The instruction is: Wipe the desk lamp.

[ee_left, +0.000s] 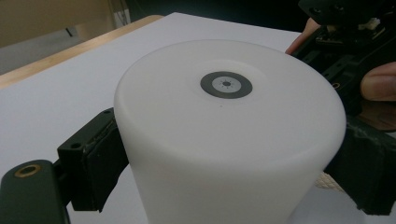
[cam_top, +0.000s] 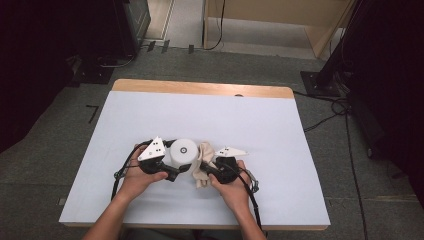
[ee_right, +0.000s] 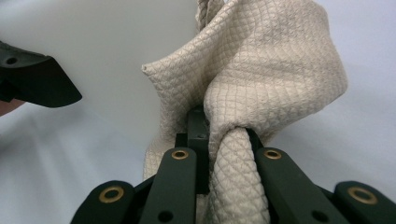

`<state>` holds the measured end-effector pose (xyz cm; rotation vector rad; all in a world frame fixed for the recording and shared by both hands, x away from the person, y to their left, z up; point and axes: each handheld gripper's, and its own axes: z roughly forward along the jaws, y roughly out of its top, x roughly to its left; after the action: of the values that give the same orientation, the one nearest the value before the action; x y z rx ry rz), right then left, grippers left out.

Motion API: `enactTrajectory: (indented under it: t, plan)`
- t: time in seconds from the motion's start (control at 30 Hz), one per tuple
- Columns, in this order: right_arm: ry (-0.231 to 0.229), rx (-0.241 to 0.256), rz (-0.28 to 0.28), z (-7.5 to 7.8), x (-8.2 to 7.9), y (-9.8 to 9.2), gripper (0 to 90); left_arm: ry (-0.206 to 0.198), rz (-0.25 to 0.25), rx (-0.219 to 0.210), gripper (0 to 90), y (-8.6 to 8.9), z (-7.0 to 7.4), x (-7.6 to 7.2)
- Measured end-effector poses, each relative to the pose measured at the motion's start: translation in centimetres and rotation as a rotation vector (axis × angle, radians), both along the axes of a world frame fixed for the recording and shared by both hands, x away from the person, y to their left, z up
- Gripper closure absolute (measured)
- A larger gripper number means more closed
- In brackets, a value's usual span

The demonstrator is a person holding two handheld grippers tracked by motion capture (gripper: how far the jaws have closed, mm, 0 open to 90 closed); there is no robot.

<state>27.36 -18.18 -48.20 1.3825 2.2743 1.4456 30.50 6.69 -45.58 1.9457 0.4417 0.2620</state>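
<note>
The left gripper (cam_top: 176,170) has its fingers (ee_left: 100,163) clamped on the cup (cam_top: 183,152), steadying it mid-worktop (cam_top: 280,130). Beside the cup, the right gripper (cam_top: 209,169) pinches the cloth (cam_top: 203,162), likely for wiping.

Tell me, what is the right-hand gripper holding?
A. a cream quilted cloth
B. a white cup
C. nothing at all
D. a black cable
A: in the right gripper view the right gripper has its jaws closed on a bunched fold of the cream quilted cloth, while the white cup sits in the left gripper.
</note>
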Motion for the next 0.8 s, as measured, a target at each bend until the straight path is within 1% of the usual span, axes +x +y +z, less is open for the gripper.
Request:
enactTrajectory:
  t: [0.07, 0.13, 0.23, 0.3, 0.37, 0.43, 0.5, 0.53, 0.6, 0.63, 0.77, 0.8]
  plan:
    - [-0.013, -0.012, 0.018, 0.1, -0.2, 0.0, 83.3, -0.002, -0.005, 0.004, 8.7, 0.0, 0.0, -0.1]
    - [-0.025, 0.014, 0.019, 0.4, -0.5, -0.2, 83.3, 0.001, -0.002, -0.008, 8.6, 0.0, -0.1, -0.1]
    - [-0.058, 0.018, 0.005, 1.4, -0.9, -0.1, 83.2, 0.014, -0.007, -0.033, 8.2, 0.2, -0.5, -0.1]
    - [-0.100, 0.041, 0.005, 2.4, -1.1, -0.3, 83.1, 0.011, -0.005, -0.029, 8.2, 0.1, -0.5, -0.1]
    - [-0.138, 0.065, -0.006, 3.1, -1.3, -0.4, 82.8, 0.013, -0.003, -0.023, 8.2, 0.1, -0.5, -0.2]
    - [-0.166, 0.079, -0.023, 3.4, -1.5, -0.5, 82.5, 0.019, -0.003, -0.017, 8.1, 0.0, -0.4, -0.3]
    - [-0.161, 0.075, -0.027, 3.2, -1.6, -0.3, 82.8, 0.024, -0.003, -0.014, 8.2, 0.0, -0.4, -0.3]
    - [-0.163, 0.062, -0.028, 2.9, -1.5, -0.2, 83.0, 0.026, -0.003, -0.013, 8.1, 0.0, -0.4, -0.3]
    - [-0.142, 0.054, -0.036, 2.2, -1.4, -0.1, 83.2, 0.027, -0.002, -0.011, 8.1, 0.0, -0.4, -0.3]
    - [-0.129, 0.047, -0.033, 1.9, -1.3, -0.1, 83.2, 0.029, -0.002, -0.011, 8.1, 0.0, -0.4, -0.3]
    - [-0.049, -0.011, -0.024, 0.2, -0.7, 0.2, 83.2, 0.036, -0.002, -0.013, 7.9, 0.0, -0.5, -0.2]
    - [-0.030, -0.017, -0.024, -0.1, -0.6, 0.2, 83.2, 0.037, -0.002, -0.013, 7.8, 0.0, -0.5, -0.2]
